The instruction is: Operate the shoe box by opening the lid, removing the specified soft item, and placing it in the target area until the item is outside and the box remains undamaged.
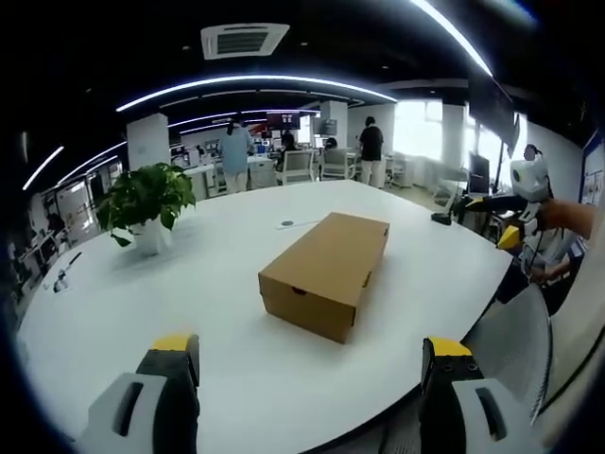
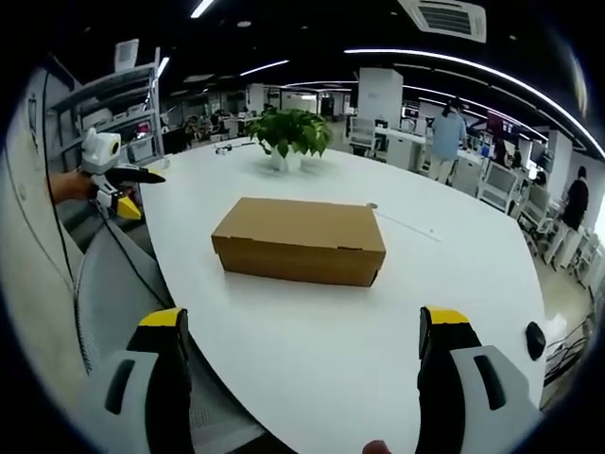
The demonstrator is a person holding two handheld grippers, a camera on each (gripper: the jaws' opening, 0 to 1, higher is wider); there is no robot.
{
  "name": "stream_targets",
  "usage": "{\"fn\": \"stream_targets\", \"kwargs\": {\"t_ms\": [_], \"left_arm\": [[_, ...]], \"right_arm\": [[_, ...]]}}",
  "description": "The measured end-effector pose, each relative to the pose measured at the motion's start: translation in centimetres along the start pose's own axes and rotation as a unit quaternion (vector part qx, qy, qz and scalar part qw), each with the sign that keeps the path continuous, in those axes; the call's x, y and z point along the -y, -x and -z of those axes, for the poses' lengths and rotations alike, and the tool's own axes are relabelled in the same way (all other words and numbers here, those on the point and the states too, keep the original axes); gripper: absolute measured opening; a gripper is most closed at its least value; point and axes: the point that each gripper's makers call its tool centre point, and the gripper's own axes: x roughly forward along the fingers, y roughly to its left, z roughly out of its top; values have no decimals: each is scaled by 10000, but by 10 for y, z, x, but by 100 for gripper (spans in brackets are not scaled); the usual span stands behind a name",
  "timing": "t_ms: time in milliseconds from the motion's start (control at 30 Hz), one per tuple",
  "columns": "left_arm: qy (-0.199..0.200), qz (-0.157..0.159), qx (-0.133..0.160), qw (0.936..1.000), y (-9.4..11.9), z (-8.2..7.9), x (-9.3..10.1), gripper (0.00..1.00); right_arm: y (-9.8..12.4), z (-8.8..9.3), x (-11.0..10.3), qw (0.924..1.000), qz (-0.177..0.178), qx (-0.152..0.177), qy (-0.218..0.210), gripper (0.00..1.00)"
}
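Left gripper (image 1: 312, 364) is spread wide and holds nothing, near the white worktop (image 1: 227, 246) edge. The box (image 1: 326, 272), lid shut, lies mid-worktop, with a plant (image 1: 146, 203) far left of it. Right gripper (image 2: 302, 336) is also wide and holds nothing, facing the box's long side.

Plain brown shoe box (image 1: 326, 274) on white table (image 1: 217, 312) (green plant (image 1: 146, 199)).

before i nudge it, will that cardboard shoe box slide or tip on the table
The shoe box is low and wide with its lid shut, so it will probably slide, not tip. The white table looks smooth, which favours sliding. The cardboard walls may dent if squeezed.
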Motion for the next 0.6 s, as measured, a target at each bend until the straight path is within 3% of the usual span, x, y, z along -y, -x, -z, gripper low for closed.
{"fn": "stream_targets", "kwargs": {"t_ms": [600], "left_arm": [[-62,-117,-161,9998,-10,7,4,99]], "right_arm": [[-9,2,14,9999,-62,-107,92,96]]}}
